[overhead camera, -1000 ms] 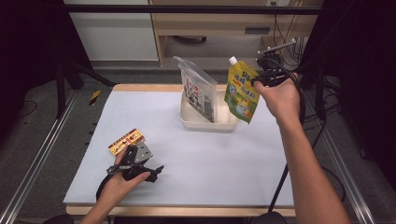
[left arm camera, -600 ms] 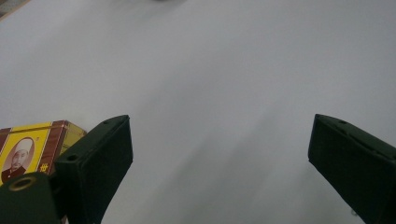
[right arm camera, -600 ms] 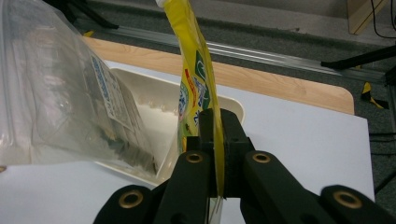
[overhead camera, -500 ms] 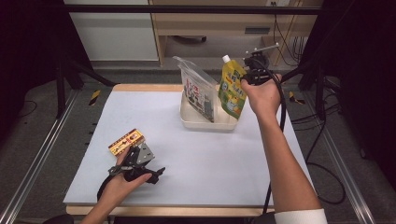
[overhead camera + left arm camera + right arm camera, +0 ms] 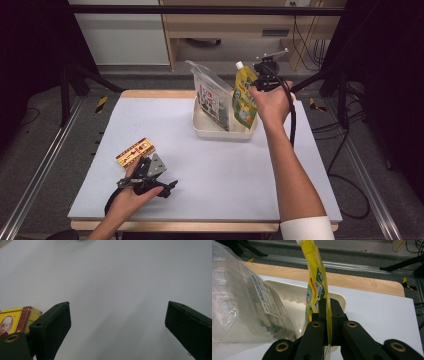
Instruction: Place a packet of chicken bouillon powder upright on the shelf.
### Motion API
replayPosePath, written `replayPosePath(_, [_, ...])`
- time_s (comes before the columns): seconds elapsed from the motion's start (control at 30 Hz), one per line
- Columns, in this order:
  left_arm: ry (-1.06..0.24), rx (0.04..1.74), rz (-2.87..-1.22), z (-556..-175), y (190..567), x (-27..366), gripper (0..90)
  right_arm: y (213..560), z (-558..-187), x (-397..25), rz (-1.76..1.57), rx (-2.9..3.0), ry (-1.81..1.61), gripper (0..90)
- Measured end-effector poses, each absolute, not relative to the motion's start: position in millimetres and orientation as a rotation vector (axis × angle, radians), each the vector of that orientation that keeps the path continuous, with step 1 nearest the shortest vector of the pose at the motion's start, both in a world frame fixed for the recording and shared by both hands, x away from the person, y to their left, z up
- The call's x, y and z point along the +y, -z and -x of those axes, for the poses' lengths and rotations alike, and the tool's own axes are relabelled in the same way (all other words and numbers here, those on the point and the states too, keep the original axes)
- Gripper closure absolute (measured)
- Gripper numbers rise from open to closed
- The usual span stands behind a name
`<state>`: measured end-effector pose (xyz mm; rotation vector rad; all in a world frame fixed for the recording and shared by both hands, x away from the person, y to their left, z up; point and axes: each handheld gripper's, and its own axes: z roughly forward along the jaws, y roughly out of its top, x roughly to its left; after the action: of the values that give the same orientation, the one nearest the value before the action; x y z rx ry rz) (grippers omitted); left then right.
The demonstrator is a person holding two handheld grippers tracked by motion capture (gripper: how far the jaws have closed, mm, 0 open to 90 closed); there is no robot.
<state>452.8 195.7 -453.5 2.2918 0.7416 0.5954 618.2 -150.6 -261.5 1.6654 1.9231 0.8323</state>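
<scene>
Near edge first: the left gripper [image 5: 167,187] rests on the table [image 5: 225,175] at the near left, jaws spread wide with nothing between them. In the left gripper view it's bare white surface between the two pads. Just beside it, a bit farther left, lies a small yellow box [image 5: 135,151], untouched, its corner peeking past the gripper's jaw [image 5: 18,318].

Farther back, right of centre, sits the cream tray [image 5: 220,132]. A clear bag [image 5: 211,95] already stands in its left half, leaning a little. The right gripper [image 5: 256,90] is up at the tray's right end, and its jaws are clamped tight on the edge of the yellow pouch [image 5: 315,285], which hangs upright with the white spout on top. From above, the pouch [image 5: 243,95] looks to be over the tray's right half, next to the bag; hard to tell if its bottom touches the tray floor yet.

So the step in hand looks like dropping the pouch into the tray. The next move probably calls for lowering it until it seats, keeping it off the bag so that one doesn't tip, then letting the jaws open. The box looks like the next candidate for the left side.
</scene>
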Motion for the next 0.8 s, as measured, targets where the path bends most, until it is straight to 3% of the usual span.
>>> replayPosePath(0.8, [-0.570,0.723,-2.323,-452,458,188,6.4,265,-630,-141,-1.700,1.916,-0.857,90.0])
